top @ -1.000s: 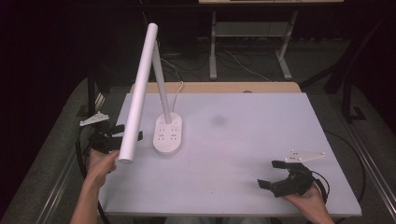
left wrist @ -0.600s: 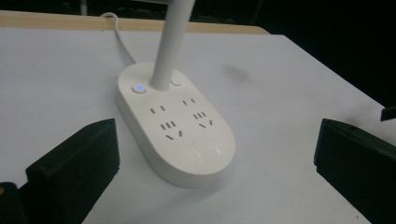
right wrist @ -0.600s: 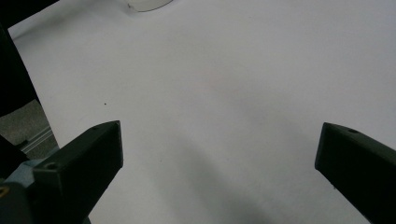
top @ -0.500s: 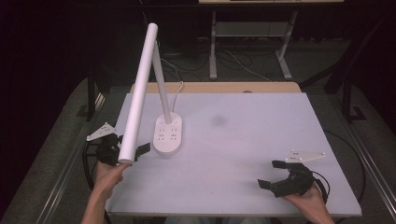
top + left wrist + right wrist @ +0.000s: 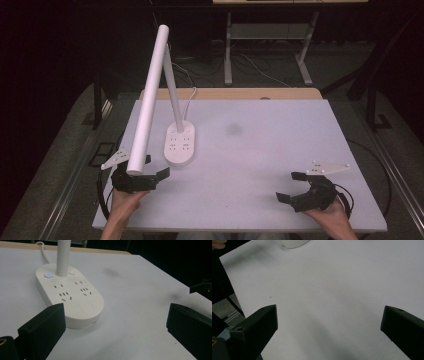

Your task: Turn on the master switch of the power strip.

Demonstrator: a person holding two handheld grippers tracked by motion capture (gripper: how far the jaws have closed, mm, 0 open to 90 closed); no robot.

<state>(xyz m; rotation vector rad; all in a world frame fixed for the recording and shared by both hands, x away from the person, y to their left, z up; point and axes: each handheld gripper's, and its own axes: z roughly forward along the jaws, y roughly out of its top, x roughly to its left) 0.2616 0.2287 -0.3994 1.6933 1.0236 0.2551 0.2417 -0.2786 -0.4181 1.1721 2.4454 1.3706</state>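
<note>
- White tabletop [image 5: 260, 150] takes up most of my high view, with a strip of wood edge along its far side and dark floor all around.
- Only real object on it is a white desk lamp [image 5: 172, 95]. Its oval base [image 5: 179, 144] sits on the left half of the table, toward the far side, and doubles as a power strip with socket slots on top.
- From the left gripper view I can see a small blue light [image 5: 48, 275] lit on the base, right beside the lamp's post [image 5: 63, 255], and a white cord [image 5: 42, 247] running off the back edge.
- The long tube head [image 5: 148, 100] slopes down toward me, and its low end overlaps my left gripper in the high view, so I can't tell if they touch.
- Left gripper [image 5: 150, 172] is at the near left corner, jaws spread wide, nothing between them, with the base just ahead of the left jaw.
- Right gripper [image 5: 292, 187] hovers at the near right, well apart from the lamp, jaws also spread wide over bare table.
- Faint dark smudge [image 5: 233, 129] sits mid-table, to the right of the base.
</note>
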